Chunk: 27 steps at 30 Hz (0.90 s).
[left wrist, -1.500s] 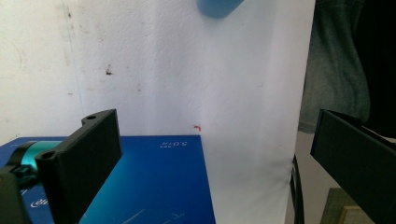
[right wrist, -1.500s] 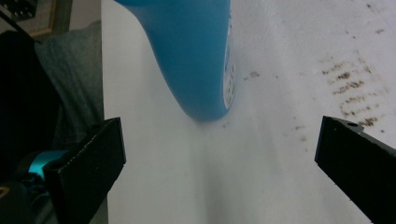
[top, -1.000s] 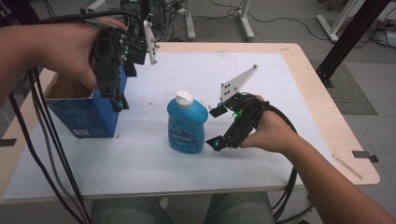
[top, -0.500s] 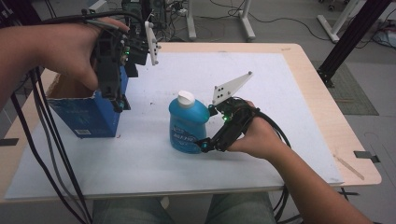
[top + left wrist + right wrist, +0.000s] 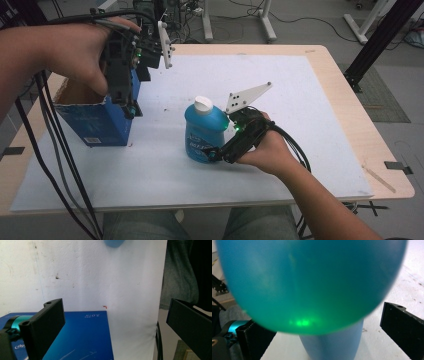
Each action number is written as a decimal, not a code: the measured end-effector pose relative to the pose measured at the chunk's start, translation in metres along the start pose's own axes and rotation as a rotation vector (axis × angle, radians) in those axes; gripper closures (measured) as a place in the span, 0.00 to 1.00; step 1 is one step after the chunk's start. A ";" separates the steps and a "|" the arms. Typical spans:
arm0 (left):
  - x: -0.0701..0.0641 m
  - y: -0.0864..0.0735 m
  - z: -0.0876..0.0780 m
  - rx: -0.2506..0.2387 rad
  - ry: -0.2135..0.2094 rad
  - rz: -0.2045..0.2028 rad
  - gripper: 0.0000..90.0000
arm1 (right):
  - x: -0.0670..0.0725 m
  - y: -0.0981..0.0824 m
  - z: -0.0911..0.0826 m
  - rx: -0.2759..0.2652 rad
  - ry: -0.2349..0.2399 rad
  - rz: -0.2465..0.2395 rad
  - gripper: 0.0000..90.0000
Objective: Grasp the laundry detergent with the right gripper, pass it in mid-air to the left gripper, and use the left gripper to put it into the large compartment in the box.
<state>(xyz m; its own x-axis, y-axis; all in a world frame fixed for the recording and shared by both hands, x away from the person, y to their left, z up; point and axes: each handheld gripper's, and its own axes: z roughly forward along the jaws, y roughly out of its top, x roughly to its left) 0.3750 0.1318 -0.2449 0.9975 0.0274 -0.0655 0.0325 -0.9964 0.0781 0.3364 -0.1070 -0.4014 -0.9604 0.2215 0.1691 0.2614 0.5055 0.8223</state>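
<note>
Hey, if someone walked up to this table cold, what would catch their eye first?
Probably the blue bottle with its white cap, upright mid-table, with the right gripper pushed up against it, jaws open around its body. Next, the open blue box at the left edge, with the left gripper held over it, jaws spread.

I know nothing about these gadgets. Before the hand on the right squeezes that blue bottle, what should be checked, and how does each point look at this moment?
1. Right gripper open: ok, jaws apart.
2. Blue bottle between the jaws: ok, it sits between them in the right gripper view.
3. Bottle upright: ok.
4. White cap closed: cannot tell.
5. Left gripper out of the way: ok, over at the blue box.
6. Box open on top: ok.
</note>
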 end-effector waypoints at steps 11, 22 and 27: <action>0.000 -0.002 0.000 -0.001 0.007 -0.001 0.02 | 0.003 -0.004 0.007 -0.039 -0.030 0.000 0.06; 0.000 -0.005 0.002 -0.001 0.003 -0.013 0.02 | 0.004 -0.007 0.011 -0.075 -0.058 -0.002 0.18; 0.000 -0.005 0.002 0.002 0.004 -0.011 0.02 | 0.005 -0.008 0.012 -0.084 -0.066 -0.004 0.20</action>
<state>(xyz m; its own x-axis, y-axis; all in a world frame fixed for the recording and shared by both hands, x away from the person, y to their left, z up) 0.3749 0.1364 -0.2471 0.9973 0.0382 -0.0628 0.0429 -0.9962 0.0758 0.3310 -0.1003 -0.4132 -0.9523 0.2756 0.1312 0.2454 0.4358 0.8660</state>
